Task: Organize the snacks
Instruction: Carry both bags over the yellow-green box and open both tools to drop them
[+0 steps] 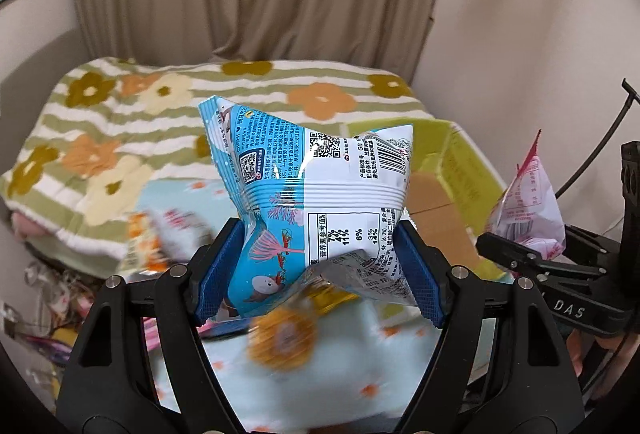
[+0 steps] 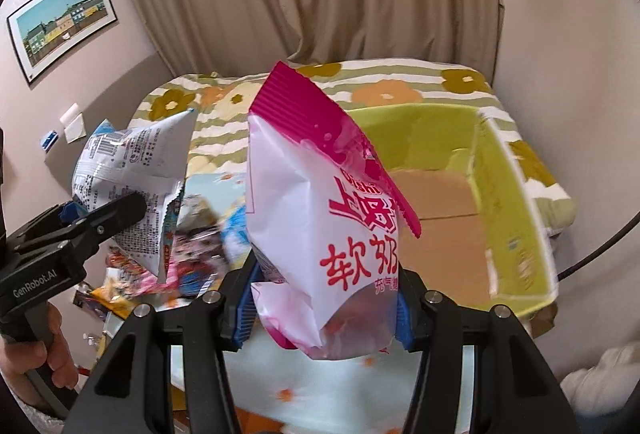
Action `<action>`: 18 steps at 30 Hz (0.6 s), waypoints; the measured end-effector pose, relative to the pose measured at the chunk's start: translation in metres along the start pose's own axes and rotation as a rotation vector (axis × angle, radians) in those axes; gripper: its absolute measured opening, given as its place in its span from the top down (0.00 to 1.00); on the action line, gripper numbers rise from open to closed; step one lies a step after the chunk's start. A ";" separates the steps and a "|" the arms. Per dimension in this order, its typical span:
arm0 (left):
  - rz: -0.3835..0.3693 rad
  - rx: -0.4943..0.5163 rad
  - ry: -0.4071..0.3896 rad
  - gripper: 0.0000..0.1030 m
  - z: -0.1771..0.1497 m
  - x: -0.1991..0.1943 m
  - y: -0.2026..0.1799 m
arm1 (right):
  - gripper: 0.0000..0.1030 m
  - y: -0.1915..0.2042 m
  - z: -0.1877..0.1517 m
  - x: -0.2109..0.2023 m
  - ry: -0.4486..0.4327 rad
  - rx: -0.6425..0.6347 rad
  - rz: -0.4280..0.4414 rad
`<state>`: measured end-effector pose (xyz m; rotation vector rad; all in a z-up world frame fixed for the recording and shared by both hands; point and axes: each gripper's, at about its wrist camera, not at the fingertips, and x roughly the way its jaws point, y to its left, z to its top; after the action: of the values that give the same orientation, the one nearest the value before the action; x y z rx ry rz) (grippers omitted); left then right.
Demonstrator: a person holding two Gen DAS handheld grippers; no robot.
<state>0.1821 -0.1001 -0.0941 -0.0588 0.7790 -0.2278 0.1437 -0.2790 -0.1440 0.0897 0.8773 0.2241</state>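
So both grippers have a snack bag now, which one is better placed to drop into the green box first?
Right, probably. The right gripper holds the pink bag with the open green box just beside it. The left gripper, with the blue bag, sits farther from the box, with the right gripper between.

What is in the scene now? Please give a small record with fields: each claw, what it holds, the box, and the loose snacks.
left claw: shut on the blue snack bag, held up in the air
right claw: shut on the pink snack bag, also held up
green box: open, nothing visible in it, on the bed to the right
loose snacks: a pile on the bed, lower left
striped blanket: behind
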 end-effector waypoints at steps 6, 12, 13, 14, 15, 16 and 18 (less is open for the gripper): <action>-0.042 0.005 0.043 0.29 0.017 0.053 -0.058 | 0.51 -0.062 0.014 0.008 0.020 0.023 -0.026; -0.058 0.023 0.146 0.29 0.020 0.109 -0.104 | 0.51 -0.105 0.028 0.017 0.059 0.039 -0.028; -0.063 0.031 0.167 0.29 0.019 0.117 -0.111 | 0.51 -0.111 0.029 0.021 0.069 0.045 -0.029; -0.065 0.041 0.189 0.29 0.018 0.125 -0.115 | 0.51 -0.113 0.030 0.026 0.077 0.052 -0.030; -0.067 0.060 0.218 0.29 0.016 0.136 -0.122 | 0.51 -0.119 0.031 0.028 0.082 0.062 -0.026; -0.069 0.075 0.234 0.28 0.014 0.141 -0.125 | 0.51 -0.123 0.032 0.030 0.087 0.072 -0.022; -0.060 0.117 0.267 0.28 0.011 0.157 -0.136 | 0.51 -0.131 0.032 0.036 0.096 0.083 -0.019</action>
<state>0.2732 -0.2685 -0.1756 0.0603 1.0284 -0.3425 0.2115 -0.3972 -0.1728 0.1487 0.9823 0.1759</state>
